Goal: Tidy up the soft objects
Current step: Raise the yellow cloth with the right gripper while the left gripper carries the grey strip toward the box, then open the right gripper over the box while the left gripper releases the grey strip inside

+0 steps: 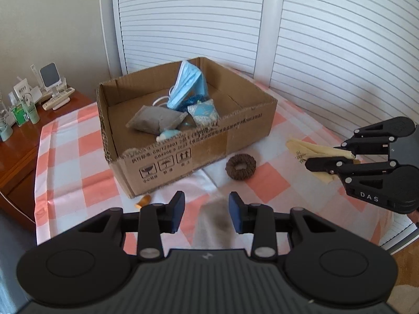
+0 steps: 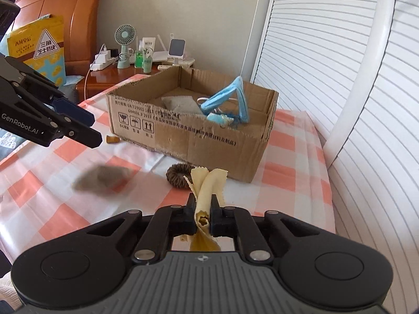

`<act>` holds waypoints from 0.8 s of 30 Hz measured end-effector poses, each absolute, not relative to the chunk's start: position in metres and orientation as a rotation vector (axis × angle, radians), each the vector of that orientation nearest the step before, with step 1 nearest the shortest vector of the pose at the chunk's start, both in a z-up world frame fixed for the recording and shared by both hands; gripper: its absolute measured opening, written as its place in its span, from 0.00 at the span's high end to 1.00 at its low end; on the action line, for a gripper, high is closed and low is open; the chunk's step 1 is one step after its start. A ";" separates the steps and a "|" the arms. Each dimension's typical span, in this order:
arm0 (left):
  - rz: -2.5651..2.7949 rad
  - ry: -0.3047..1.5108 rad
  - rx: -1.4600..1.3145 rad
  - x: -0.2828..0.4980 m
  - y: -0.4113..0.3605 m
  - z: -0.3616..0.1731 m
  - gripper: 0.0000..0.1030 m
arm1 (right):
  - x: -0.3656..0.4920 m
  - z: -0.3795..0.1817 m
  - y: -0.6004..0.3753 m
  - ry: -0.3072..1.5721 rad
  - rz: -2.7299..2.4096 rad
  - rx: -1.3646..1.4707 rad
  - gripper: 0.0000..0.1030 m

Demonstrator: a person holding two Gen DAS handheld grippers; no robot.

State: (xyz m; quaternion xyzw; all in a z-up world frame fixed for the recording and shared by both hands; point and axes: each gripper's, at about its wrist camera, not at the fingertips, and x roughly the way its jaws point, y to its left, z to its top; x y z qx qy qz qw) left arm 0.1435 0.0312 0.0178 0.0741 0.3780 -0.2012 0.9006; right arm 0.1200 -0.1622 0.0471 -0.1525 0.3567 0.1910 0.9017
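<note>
The yellow cloth is a thin, soft sheet with pinked zigzag edges, rolled and crumpled into a loose tube where the right gripper pinches it; its free end fans upward above the fingers and a darker fold hangs below them. The right gripper's jaws are nearly together, clamped on the cloth, held above the checked tablecloth just in front of the box. From the left wrist view the cloth trails out past the right gripper. A brown knitted ring lies on the tablecloth near the box's front wall. A blurred grey pouch is below the left gripper, whose jaws stand wide with nothing between them. Inside the box lie a blue mask, a grey pouch and a patterned pouch.
</note>
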 end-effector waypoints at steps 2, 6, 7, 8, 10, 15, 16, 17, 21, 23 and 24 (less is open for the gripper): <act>-0.414 0.754 0.159 0.151 0.031 0.029 0.66 | 0.124 0.056 -0.161 0.713 0.400 -0.311 0.90; -0.395 0.718 0.175 0.168 0.032 0.045 0.65 | 0.136 0.072 -0.155 0.668 0.408 -0.324 0.90; -0.396 0.722 0.170 0.172 0.033 0.046 0.65 | 0.140 0.075 -0.153 0.656 0.408 -0.329 0.90; -0.396 0.723 0.167 0.174 0.033 0.048 0.65 | 0.143 0.079 -0.152 0.644 0.409 -0.335 0.90; -0.393 0.721 0.174 0.176 0.033 0.047 0.65 | 0.152 0.085 -0.150 0.623 0.406 -0.334 0.90; -0.424 0.802 0.174 0.166 0.027 0.017 0.30 | 0.166 0.094 -0.149 0.595 0.405 -0.325 0.90; -0.430 0.831 0.190 0.165 0.024 0.006 0.30 | 0.168 0.094 -0.149 0.593 0.406 -0.325 0.90; -0.433 0.862 0.202 0.163 0.022 -0.005 0.30 | 0.169 0.094 -0.148 0.594 0.407 -0.325 0.90; -0.452 0.962 0.176 0.162 0.018 -0.037 0.31 | 0.175 0.094 -0.146 0.593 0.411 -0.335 0.90; -0.457 0.983 0.174 0.161 0.017 -0.046 0.31 | 0.177 0.096 -0.145 0.591 0.409 -0.335 0.90; -0.460 0.988 0.179 0.161 0.015 -0.049 0.34 | 0.178 0.096 -0.145 0.589 0.408 -0.335 0.90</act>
